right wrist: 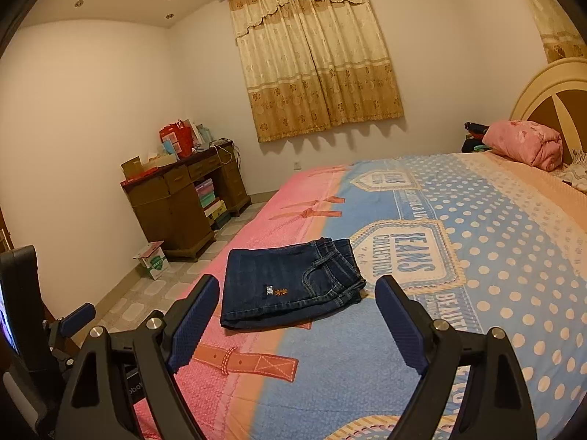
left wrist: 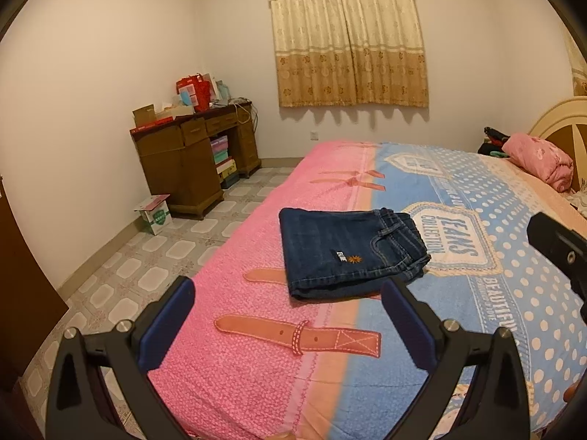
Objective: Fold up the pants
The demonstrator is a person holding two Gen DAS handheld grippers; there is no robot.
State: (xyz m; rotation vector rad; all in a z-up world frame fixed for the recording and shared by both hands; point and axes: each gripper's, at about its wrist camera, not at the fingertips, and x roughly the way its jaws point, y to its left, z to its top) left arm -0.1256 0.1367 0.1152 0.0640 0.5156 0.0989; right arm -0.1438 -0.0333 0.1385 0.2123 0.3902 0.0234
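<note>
Denim pants point(left wrist: 348, 249) lie folded compact on bedspread point(left wrist: 495, 330) — both grippers, left point(left wrist: 290, 315) and right point(right wrist: 297, 311), spread empty — likely finished, only withdrawal remaining.

The left gripper point(left wrist: 288, 295) has a black plastic frame with two arms, and each arm carries a dark blue finger pad point(left wrist: 167, 324) with a fine ribbed texture. Round silver screws point(left wrist: 123, 327) sit on top of the black arms. The right gripper point(right wrist: 297, 295) has the same black frame, blue pads point(right wrist: 401, 324) and silver screws point(right wrist: 440, 325).
</note>
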